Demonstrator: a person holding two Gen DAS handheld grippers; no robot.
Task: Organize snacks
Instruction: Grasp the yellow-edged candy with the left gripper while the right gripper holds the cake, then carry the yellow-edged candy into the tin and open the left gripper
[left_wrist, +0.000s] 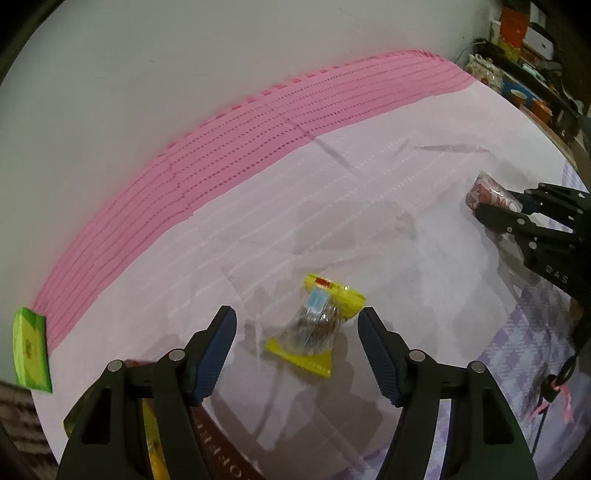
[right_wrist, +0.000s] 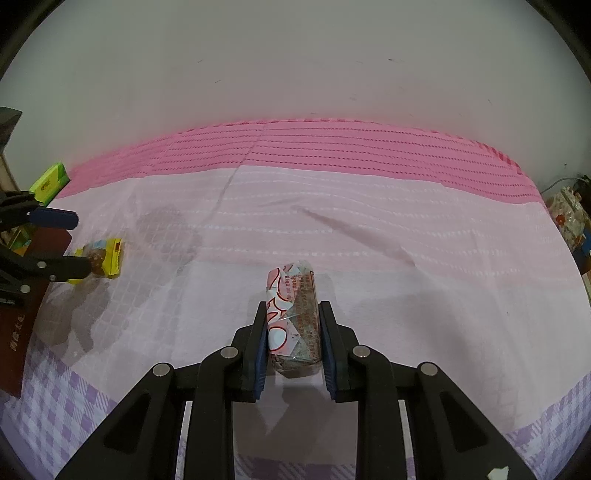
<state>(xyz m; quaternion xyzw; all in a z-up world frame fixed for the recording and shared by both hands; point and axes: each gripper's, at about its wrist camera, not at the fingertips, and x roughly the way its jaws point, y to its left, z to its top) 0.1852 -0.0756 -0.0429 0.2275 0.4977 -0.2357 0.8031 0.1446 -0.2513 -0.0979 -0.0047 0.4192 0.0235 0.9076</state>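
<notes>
A pale pink cloth (right_wrist: 369, 236) is spread across the table, bordered on its far side by a brighter pink striped band (right_wrist: 351, 144) running along a white wall (right_wrist: 295, 66). On the cloth's near side, a purple checked cloth (right_wrist: 62, 391) is laid beneath it. A dark red book (right_wrist: 22, 325) with gold lettering is seen at the cloth's left edge. Beyond the cloth's right end, cluttered shelves (left_wrist: 524, 66) holding a floral teapot (left_wrist: 484, 70) and boxes are visible.
</notes>
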